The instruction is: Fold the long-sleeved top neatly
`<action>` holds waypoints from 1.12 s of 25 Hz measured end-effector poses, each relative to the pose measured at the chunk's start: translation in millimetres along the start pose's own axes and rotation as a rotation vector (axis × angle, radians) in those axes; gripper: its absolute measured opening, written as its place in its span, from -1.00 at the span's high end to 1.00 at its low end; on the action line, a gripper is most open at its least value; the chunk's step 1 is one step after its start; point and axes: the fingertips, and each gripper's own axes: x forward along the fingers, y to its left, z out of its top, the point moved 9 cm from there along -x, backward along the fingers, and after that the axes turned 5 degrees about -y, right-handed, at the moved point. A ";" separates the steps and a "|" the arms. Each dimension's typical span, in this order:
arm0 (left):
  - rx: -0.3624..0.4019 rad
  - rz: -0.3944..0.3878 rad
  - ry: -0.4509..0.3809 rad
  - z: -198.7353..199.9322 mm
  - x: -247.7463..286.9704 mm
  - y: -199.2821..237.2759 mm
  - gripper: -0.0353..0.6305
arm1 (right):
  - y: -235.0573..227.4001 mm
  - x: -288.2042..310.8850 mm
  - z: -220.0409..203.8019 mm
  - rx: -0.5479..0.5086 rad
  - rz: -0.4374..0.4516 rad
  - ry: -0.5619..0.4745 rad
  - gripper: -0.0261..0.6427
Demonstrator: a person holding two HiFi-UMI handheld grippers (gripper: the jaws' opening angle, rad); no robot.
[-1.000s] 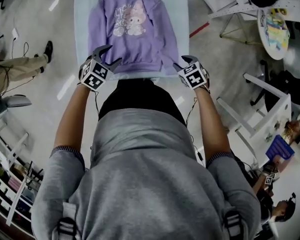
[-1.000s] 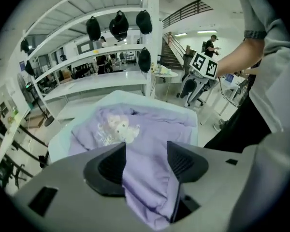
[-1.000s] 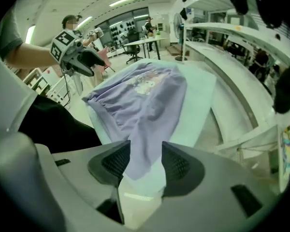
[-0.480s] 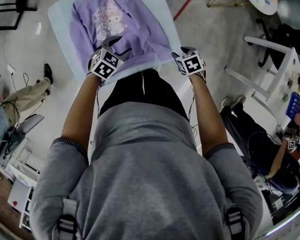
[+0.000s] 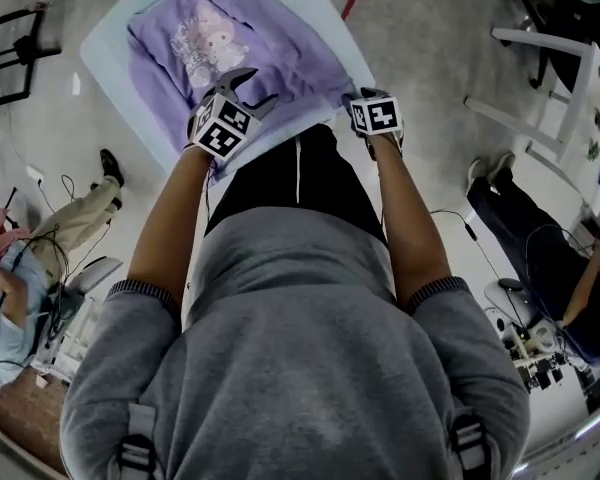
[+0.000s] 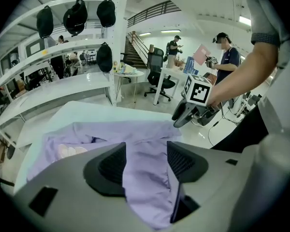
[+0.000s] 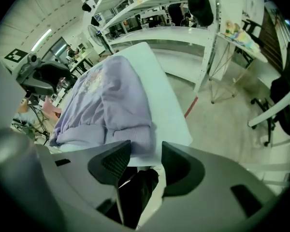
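Note:
A lilac long-sleeved top (image 5: 250, 48) with a cartoon print lies spread on a pale blue table (image 5: 110, 38). My left gripper (image 5: 248, 86) hangs over the near hem at its left. It is open, and the lilac cloth (image 6: 145, 149) shows through the gap between its jaws (image 6: 146, 151). My right gripper (image 5: 370, 100) points steeply down at the near right corner of the top. It is open (image 7: 146, 151). A ribbed cuff (image 7: 133, 139) lies just beyond its tips, and only my dark trousers show between the jaws. Each gripper appears in the other's view: right (image 6: 186, 115), left (image 7: 43, 81).
I stand against the table's near edge. A person sits on the floor at the left (image 5: 40, 228) and another at the right (image 5: 540, 258). A white frame (image 5: 560, 78) stands at the right. White shelves with dark bags (image 6: 75, 16) rise behind the table.
Both grippers have come in over the near hem. The left one moved right and forward onto the cloth; the right one sank and rolled. The head view has swung, so the table now lies tilted.

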 end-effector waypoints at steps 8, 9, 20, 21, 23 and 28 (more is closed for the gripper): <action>-0.016 0.008 0.019 -25.0 -14.2 15.4 0.02 | 14.0 12.1 -6.0 -0.147 -0.128 0.062 0.78; -0.018 0.010 0.019 -26.9 -16.1 16.4 0.02 | 15.4 10.3 -5.7 -0.158 -0.139 0.072 0.80; -0.055 0.072 -0.025 -40.6 -56.7 27.7 0.02 | -30.5 -53.9 34.9 -0.104 -0.242 -0.099 0.83; -0.060 0.081 -0.033 -40.8 -60.9 29.0 0.02 | -35.7 -62.5 44.7 -0.106 -0.260 -0.111 0.83; -0.073 0.106 -0.052 -39.7 -69.2 33.2 0.02 | -44.4 -75.6 67.8 -0.118 -0.283 -0.142 0.83; -0.135 0.180 -0.113 -27.8 -88.5 41.7 0.02 | -62.2 -92.6 120.9 -0.195 -0.288 -0.201 0.83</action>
